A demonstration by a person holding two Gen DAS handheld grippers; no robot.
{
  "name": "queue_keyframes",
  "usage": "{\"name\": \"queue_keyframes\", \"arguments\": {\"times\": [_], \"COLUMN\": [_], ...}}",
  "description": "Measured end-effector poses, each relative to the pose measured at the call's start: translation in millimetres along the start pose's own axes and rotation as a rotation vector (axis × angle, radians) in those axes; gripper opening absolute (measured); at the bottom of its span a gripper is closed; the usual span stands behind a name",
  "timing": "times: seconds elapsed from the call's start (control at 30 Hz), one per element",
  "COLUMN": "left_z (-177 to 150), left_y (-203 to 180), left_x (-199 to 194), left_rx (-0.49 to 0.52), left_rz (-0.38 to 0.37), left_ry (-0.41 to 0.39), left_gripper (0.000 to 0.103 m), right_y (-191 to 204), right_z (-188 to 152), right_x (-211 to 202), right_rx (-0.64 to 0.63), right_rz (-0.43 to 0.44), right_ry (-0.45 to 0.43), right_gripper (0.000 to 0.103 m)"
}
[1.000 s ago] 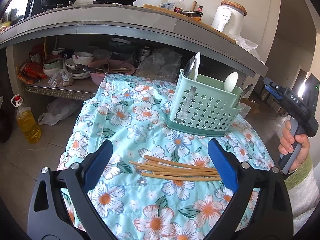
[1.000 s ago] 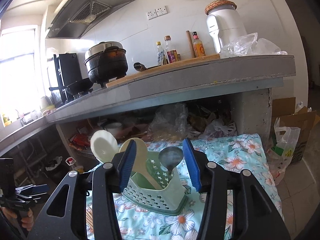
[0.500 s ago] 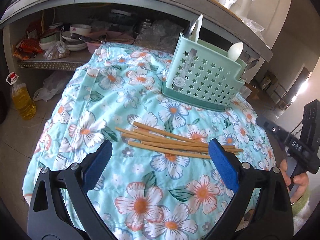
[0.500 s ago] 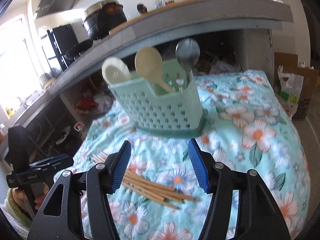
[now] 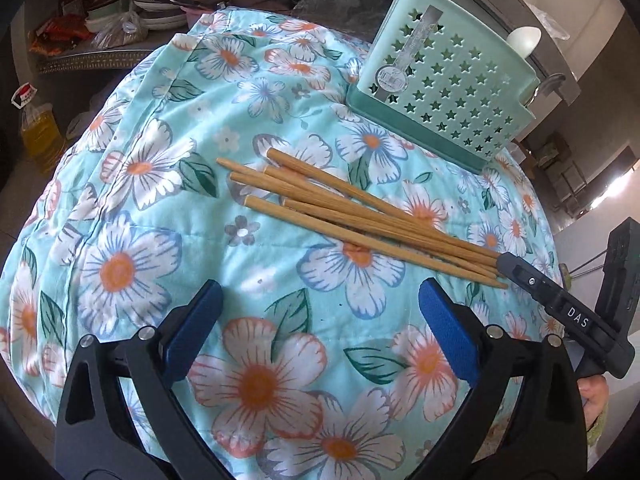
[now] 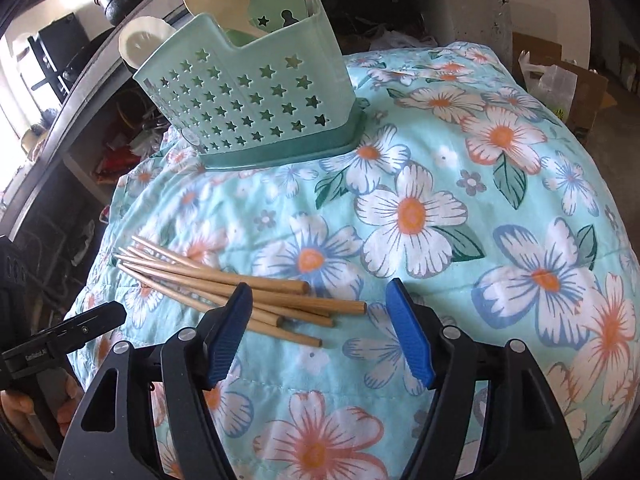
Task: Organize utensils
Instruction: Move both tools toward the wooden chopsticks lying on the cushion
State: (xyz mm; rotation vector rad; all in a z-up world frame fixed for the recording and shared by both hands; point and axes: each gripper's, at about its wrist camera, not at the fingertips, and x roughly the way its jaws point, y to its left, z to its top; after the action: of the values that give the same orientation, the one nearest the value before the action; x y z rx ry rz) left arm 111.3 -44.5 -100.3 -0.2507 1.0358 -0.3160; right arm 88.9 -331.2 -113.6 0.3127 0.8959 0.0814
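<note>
Several wooden chopsticks (image 5: pixel 360 216) lie in a loose bundle on the floral cloth (image 5: pixel 132 264); the right wrist view shows the chopsticks (image 6: pixel 240 292) just beyond my left-hand pad. A mint-green star-holed utensil holder (image 5: pixel 440 92) stands behind them, and from the right the holder (image 6: pixel 256 108) carries two pale spoons and a metal one. My left gripper (image 5: pixel 320 320) hangs open above the cloth, a little short of the bundle. My right gripper (image 6: pixel 320 328) is open and its jaws are still opening, with only the thick chopstick ends between the pads, untouched.
A concrete counter with shelves of bowls and bags runs behind the table. An oil bottle (image 5: pixel 38 128) stands on the floor at left. Cardboard boxes and a plastic bag (image 6: pixel 560 80) sit at right. A hand (image 6: pixel 24 404) holds the other gripper's handle at lower left.
Both grippers dropped and tipped down toward the cloth, so the chopsticks now sit close in front of them. The right gripper's pads spread wider apart.
</note>
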Motion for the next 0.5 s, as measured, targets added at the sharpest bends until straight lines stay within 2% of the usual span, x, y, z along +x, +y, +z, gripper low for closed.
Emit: {"name": "queue_keyframes", "arguments": {"times": [0.23,0.37,0.5], "left_z": [-2,-3,-3], "left_y": [11,25,28], "left_x": [-6,-10,-9], "left_rx": [-0.09,-0.228,-0.233], "left_rz": [-0.059,-0.102,-0.118], "left_ry": [-0.031,-0.034,-0.035], "left_gripper": [0.095,0.095,0.095], "right_y": [-1,-4,-4], "right_z": [1,1,1], "right_x": [1,1,1], "right_rx": [0.004,0.015,0.018], "right_rz": [0.03,0.045,0.047], "right_ry": [0.0,0.002,0.002], "right_gripper": [0.074,0.075,0.075]}}
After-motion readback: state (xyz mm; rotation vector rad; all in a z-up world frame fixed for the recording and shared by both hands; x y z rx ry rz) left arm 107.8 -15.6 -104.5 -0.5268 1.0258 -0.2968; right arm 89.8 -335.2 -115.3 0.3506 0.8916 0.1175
